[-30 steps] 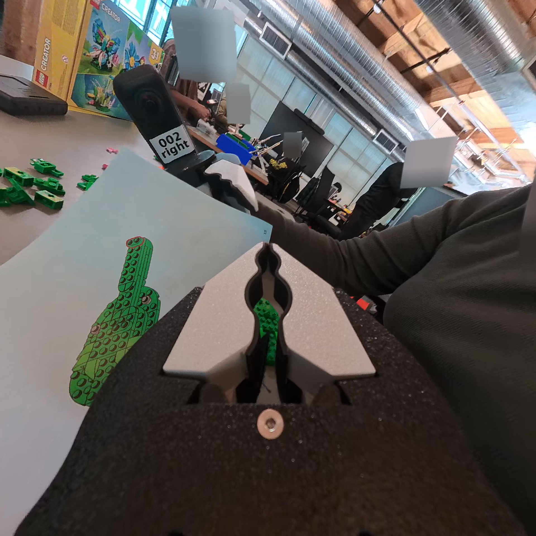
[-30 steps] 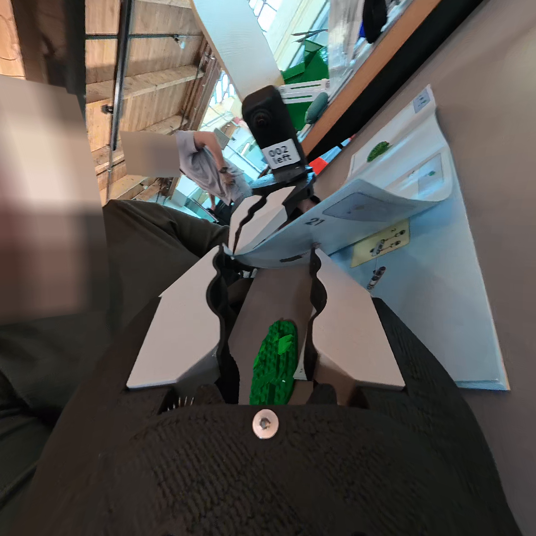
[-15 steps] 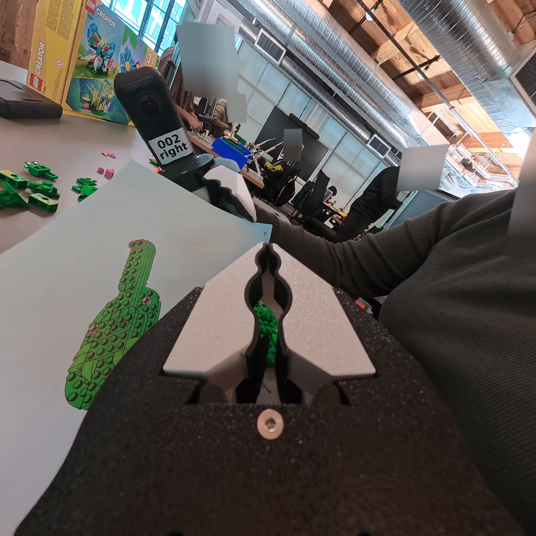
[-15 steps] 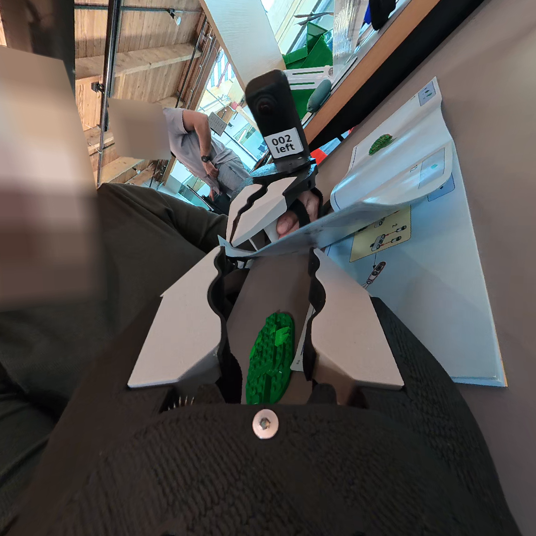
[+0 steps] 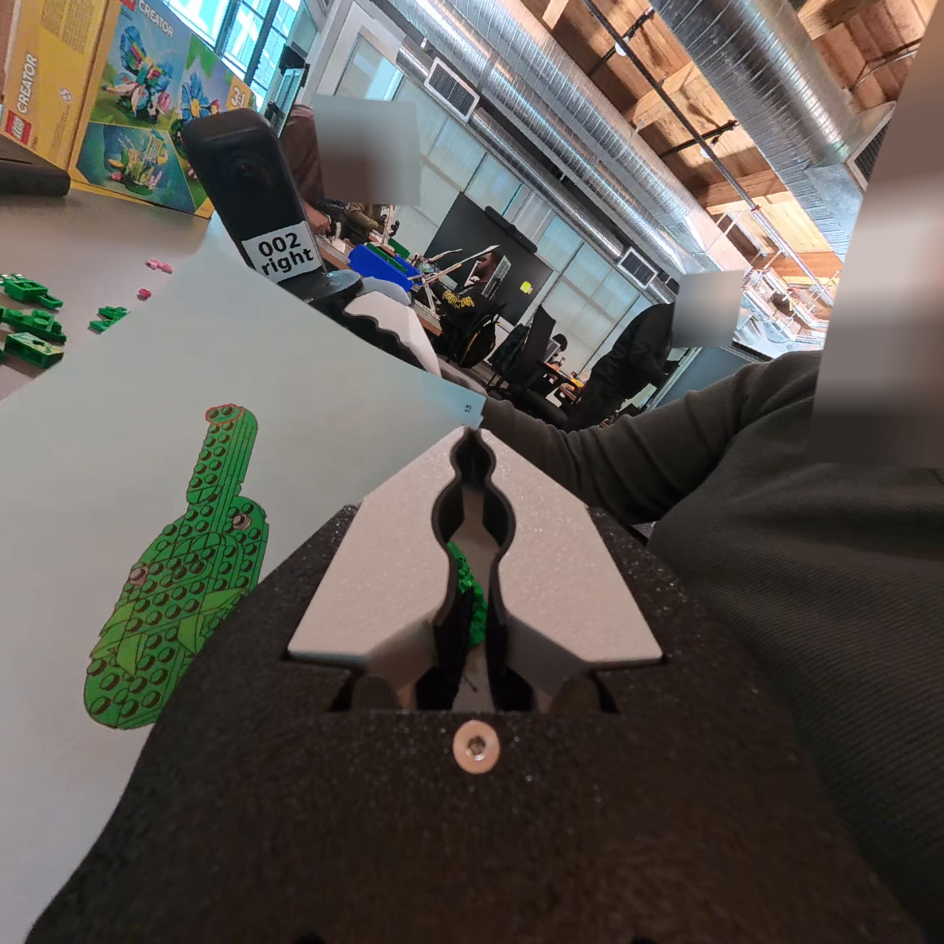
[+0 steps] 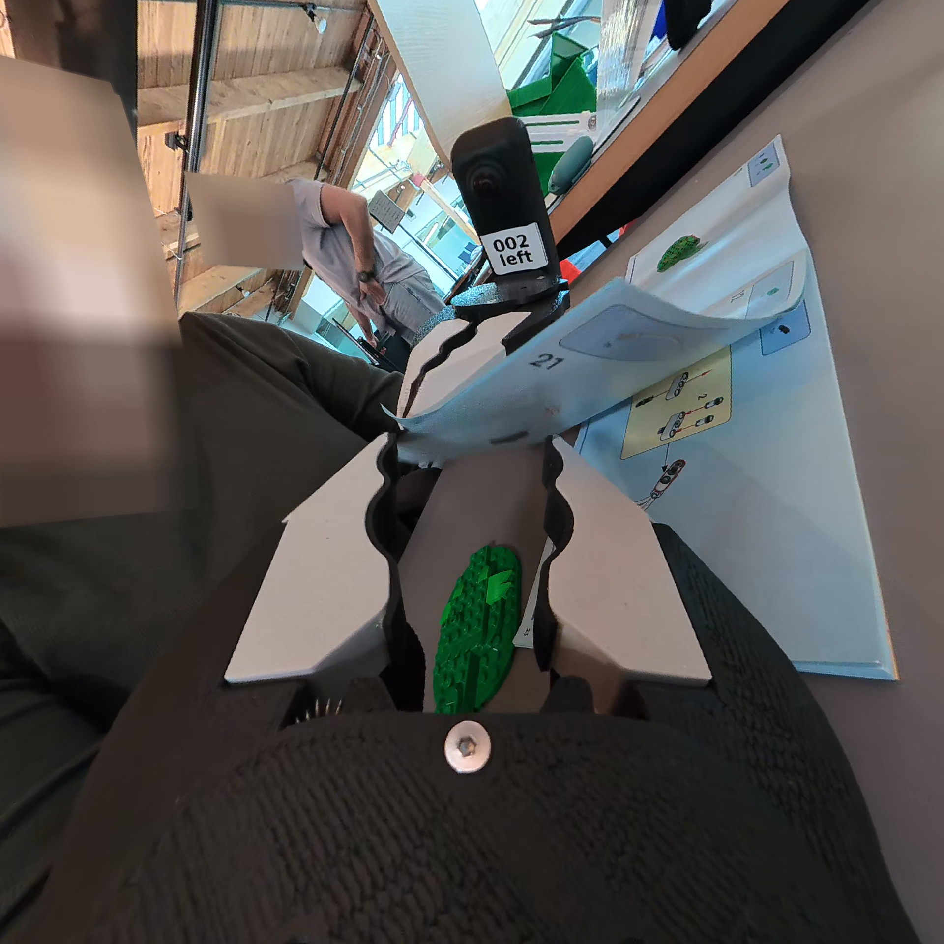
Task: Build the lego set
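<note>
Between the fingers of the left gripper (image 5: 471, 434), whose tips are pressed together, the corner of a lifted instruction booklet page (image 5: 255, 388) is pinched. Below the right gripper (image 6: 470, 444), whose fingers stand wide apart and hold nothing, the green lego assembly (image 6: 477, 631) lies on the worktop (image 6: 868, 127), framed between them near their bases. Loose green lego pieces (image 5: 30, 327) lie well apart.
</note>
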Tool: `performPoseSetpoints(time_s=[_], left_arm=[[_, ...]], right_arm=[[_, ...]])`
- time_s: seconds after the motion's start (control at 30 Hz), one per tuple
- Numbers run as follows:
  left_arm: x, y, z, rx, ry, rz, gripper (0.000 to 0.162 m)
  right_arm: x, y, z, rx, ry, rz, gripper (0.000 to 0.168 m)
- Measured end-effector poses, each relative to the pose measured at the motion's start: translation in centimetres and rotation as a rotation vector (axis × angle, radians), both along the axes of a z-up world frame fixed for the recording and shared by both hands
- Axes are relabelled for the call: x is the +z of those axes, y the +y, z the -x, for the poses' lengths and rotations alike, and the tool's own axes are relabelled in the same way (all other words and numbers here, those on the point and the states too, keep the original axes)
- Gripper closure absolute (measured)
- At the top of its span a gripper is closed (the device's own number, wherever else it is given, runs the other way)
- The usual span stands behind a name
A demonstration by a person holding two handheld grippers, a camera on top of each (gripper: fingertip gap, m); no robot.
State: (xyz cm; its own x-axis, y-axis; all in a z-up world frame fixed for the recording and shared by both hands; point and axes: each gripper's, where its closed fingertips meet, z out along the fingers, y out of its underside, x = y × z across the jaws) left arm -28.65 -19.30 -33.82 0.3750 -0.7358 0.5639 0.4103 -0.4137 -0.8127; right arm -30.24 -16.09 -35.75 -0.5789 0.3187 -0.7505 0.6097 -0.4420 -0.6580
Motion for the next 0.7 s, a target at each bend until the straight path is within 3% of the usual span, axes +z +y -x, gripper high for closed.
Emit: performPoseSetpoints(time_s=[0.43,0.57,0.7], left_arm=[[0.0,0.0,0.0,0.001,-0.005,0.000,0.162],[0.1,0.1,0.1,0.005,-0.010,-0.002,0.162],[0.1,0.1,0.1,0.006,-0.010,-0.001,0.162]], right_arm=[[0.3,0.5,0.0,-0.018,0.008,0.018,0.111],[-0.7,1.3,-0.2,-0.062,-0.010,-0.129,0.111],[0.5,4.1,0.9,-0.259,0.085,-0.303,0.111]])
